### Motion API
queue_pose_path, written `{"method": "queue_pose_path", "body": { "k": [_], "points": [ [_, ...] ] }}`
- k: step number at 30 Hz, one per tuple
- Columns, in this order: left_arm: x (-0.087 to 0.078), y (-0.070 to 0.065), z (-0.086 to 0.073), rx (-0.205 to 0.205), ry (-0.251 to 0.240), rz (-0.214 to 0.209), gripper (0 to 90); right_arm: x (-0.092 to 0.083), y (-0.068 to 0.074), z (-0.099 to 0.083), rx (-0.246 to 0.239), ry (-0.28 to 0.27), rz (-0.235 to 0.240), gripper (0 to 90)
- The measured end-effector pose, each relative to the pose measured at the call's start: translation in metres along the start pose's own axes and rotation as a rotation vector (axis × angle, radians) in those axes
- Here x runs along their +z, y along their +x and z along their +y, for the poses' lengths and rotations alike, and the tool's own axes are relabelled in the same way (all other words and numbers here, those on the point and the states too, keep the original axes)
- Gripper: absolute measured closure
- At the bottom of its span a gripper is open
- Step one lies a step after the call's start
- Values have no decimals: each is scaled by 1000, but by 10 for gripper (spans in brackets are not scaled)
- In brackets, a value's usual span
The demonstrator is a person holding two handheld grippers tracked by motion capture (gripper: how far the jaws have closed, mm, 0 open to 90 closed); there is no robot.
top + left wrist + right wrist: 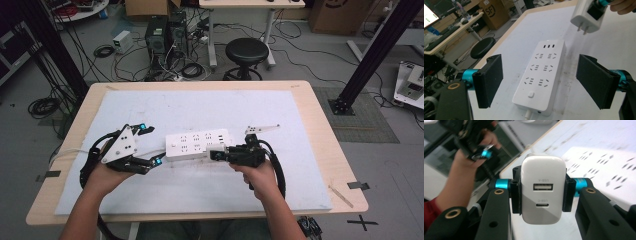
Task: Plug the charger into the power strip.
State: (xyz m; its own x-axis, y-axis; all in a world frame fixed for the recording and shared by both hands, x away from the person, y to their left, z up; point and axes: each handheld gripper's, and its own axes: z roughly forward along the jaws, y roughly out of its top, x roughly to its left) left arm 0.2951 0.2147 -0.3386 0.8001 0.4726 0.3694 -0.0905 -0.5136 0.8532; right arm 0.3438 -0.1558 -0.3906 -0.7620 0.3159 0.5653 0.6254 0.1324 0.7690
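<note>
A white power strip (197, 144) lies flat on the white mat, its cord end toward my left gripper (151, 145). That gripper is open, its black pads (489, 80) either side of the strip's switch end (541, 77) and clear of it. My right gripper (216, 154) is shut on a white USB charger (542, 190), pinched by its sides, ports facing the camera. The charger (587, 15) hangs above the strip's far end with its two prongs pointing down, not touching any socket. The strip (604, 162) looks blurred beyond the charger.
The white mat (200, 107) covers most of the wooden table (322, 135). Beyond the far edge stand a black stool (246, 52), computer cases (165, 35) and floor cables. Black frame posts (372, 50) rise at both sides.
</note>
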Motion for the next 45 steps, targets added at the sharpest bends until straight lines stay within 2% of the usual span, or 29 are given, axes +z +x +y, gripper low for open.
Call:
{"method": "queue_pose_path", "body": {
  "k": [4, 8, 13, 19, 22, 23, 24, 26, 27, 29, 30, 33, 35, 37, 38, 39, 40, 41, 42, 44, 45],
  "points": [
    [-3, 2, -7, -10, 11, 4, 216, 6, -6, 9, -47, -7, -57, 631],
    [-4, 3, -11, -11, 19, 6, 216, 10, -10, 23, -165, 36, -140, 631],
    [-8, 2, -17, -23, 22, 10, 216, 15, -15, 44, -294, 161, -204, 631],
    [-11, -1, -22, -48, 11, -12, 216, 25, -23, 67, -424, 304, -226, 631],
    [-12, -1, -21, -37, 15, -10, 216, 32, -27, 77, -457, 375, -238, 630],
    [-12, -1, -21, -37, 15, -10, 216, 32, -27, 77, -457, 375, -238, 630],
    [-13, 0, -21, -39, 19, -7, 216, 37, -31, 83, -477, 425, -241, 631],
    [-14, 0, -22, -39, 18, -7, 216, 40, -34, 86, -495, 458, -248, 631],
    [-14, 0, -22, -39, 18, -7, 216, 40, -34, 86, -495, 458, -248, 631],
    [-15, 1, -24, -40, 21, -2, 216, 47, -38, 91, -516, 519, -254, 630],
    [-16, 1, -27, -53, 18, 4, 216, 49, -39, 92, -523, 540, -257, 631],
    [-16, 2, -30, -60, 21, 8, 216, 53, -42, 96, -532, 563, -249, 630],
    [-17, 2, -31, -60, 25, 9, 216, 57, -44, 98, -563, 602, -261, 630],
    [-18, 2, -33, -58, 28, 12, 216, 59, -45, 99, -565, 621, -268, 631],
    [-19, 2, -34, -61, 31, 14, 216, 62, -46, 102, -584, 637, -261, 631],
    [-19, 2, -34, -61, 31, 14, 216, 62, -46, 102, -584, 637, -261, 631],
    [-20, 2, -34, -62, 30, 16, 216, 67, -46, 105, -613, 680, -265, 631],
    [-20, 2, -34, -62, 30, 16, 217, 68, -46, 106, -623, 699, -268, 631],
    [-21, 3, -34, -64, 27, 20, 217, 68, -46, 106, -623, 699, -268, 631],
    [-23, 4, -35, -64, 32, 23, 216, 74, -45, 111, -670, 739, -248, 631],
    [-23, 4, -35, -64, 32, 23, 216, 74, -45, 111, -670, 739, -248, 631]
  ]
}}
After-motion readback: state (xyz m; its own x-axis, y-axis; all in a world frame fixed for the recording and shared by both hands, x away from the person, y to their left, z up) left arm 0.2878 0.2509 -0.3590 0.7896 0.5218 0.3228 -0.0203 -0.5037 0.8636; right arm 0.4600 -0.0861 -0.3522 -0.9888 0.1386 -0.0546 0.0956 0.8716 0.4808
